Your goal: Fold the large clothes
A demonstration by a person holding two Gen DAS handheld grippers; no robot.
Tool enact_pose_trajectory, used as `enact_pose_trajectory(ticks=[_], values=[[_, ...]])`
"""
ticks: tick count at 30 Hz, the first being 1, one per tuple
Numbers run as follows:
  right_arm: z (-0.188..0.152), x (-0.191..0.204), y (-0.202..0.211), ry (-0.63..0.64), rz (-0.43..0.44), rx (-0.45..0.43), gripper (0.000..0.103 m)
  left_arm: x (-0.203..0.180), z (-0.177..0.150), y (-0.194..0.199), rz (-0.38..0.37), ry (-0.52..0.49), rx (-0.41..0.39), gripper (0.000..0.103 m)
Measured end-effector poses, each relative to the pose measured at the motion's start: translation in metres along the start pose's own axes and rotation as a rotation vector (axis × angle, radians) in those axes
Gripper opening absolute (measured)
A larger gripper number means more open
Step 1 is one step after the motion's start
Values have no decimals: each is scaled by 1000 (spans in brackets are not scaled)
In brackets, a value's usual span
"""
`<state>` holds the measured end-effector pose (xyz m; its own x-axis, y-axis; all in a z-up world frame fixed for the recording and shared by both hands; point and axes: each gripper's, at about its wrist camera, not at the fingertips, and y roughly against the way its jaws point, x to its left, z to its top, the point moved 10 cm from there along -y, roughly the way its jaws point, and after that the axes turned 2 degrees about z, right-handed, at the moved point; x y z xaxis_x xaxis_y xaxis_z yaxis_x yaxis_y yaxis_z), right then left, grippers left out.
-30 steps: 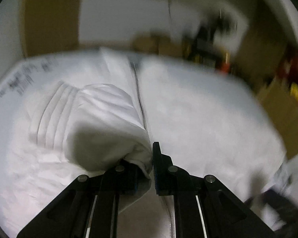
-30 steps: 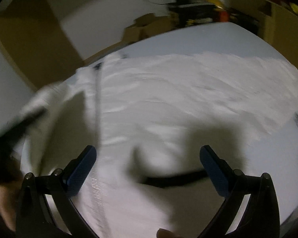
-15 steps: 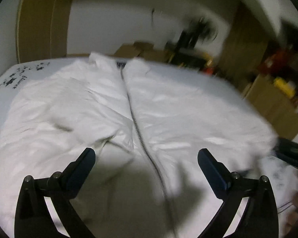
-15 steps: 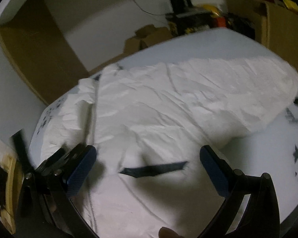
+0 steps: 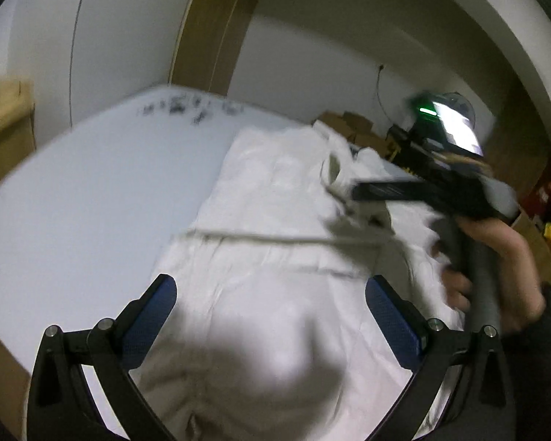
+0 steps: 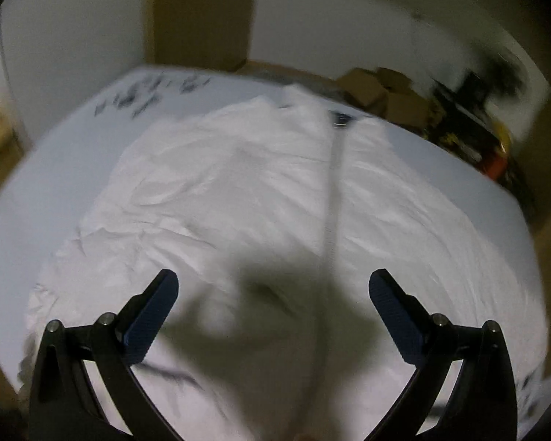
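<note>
A large white zip-up garment point(image 6: 260, 198) lies spread flat on a pale bed, its zipper point(image 6: 332, 198) running away from me down the middle. My right gripper point(image 6: 273, 294) hovers open and empty over the near part of the garment. My left gripper point(image 5: 270, 297) is open and empty above the garment's point(image 5: 275, 242) left side. In the left wrist view the right gripper's body point(image 5: 437, 183) and the hand holding it point(image 5: 496, 264) show at the right, above the garment.
The pale bed sheet point(image 5: 103, 191) has a dark print near its far edge point(image 5: 187, 108). Cardboard boxes point(image 6: 378, 90) and dark clutter point(image 6: 470, 125) stand beyond the bed. A brown door frame point(image 5: 216, 25) and white walls are behind.
My left gripper let go of the white fabric, opened, and swung left. The right gripper stayed open and moved over the garment's middle. The garment now lies flat.
</note>
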<state>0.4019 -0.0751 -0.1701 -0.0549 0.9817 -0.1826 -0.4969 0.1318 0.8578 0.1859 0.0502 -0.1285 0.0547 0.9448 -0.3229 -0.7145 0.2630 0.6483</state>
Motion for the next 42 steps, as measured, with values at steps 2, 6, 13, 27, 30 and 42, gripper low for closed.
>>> enact_pose_trajectory(ticks=[2,6,13,27,30,42], values=[[7,14,-25,33,-39,41,101,11,-7,-2,2,15,17,103],[14,7,-51,44,-121,68,86,30,-13,-3,13,40,28,103],[20,-24,-43,-49,-73,60,21,35,-12,-7,-10,65,35,103],[-78,-223,-20,-806,146,-12,89,12,-20,-18,-26,37,72,103],[-75,-227,-6,-843,218,-78,70,2,-22,-22,-23,22,89,103],[-49,-127,-71,-551,271,136,44,-22,-22,-4,20,-61,88,103]])
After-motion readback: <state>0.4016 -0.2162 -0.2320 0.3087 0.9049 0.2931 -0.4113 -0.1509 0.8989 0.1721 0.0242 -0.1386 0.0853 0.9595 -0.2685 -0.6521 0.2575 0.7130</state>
